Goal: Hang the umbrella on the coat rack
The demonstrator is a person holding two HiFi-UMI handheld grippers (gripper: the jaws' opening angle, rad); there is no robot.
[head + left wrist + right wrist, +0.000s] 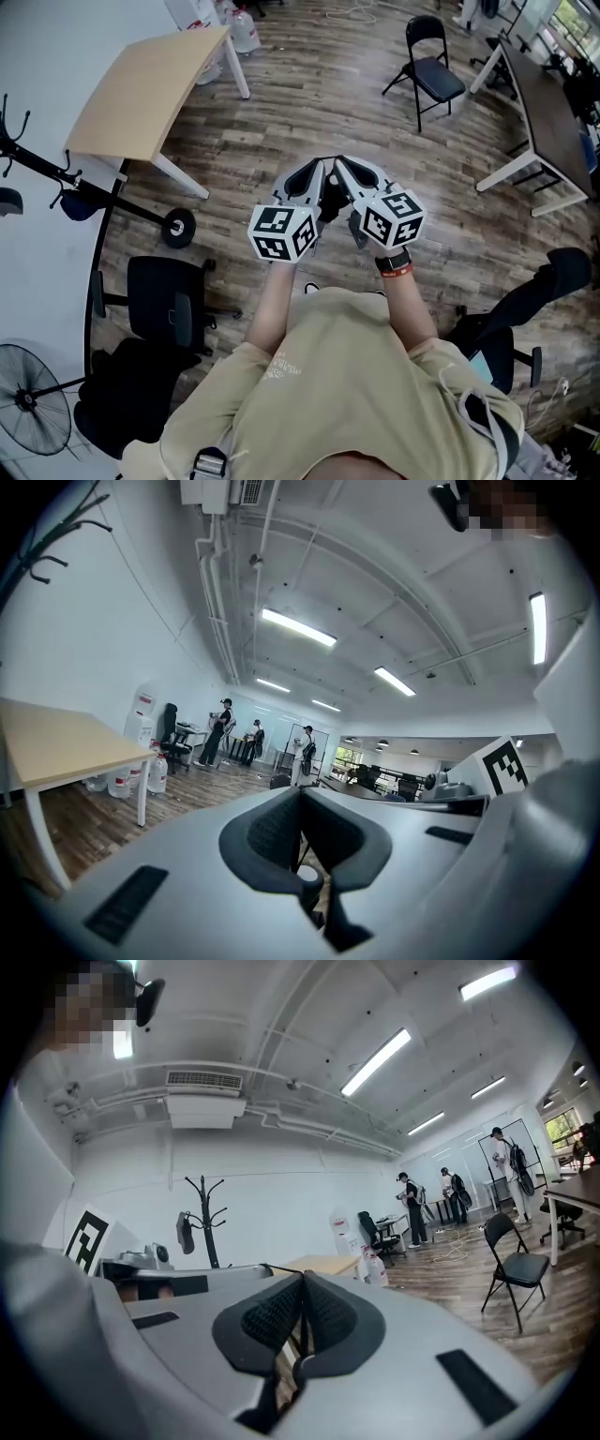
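Note:
The black coat rack (37,167) stands at the far left by the white wall; in the right gripper view the coat rack (207,1220) is far off. A dark folded thing (185,1232), possibly the umbrella, hangs from one hook, and it shows as a dark blue bundle (79,202) in the head view. Both grippers are held close together in front of the person's chest, well away from the rack. My left gripper (314,171) (300,832) is shut and holds nothing. My right gripper (349,169) (302,1312) is also shut and holds nothing.
A light wooden table (150,89) stands between me and the rack. Black office chairs (164,300) and a fan (33,398) are at lower left. A folding chair (431,70) and a dark desk (553,122) stand to the right. People (411,1206) are far across the room.

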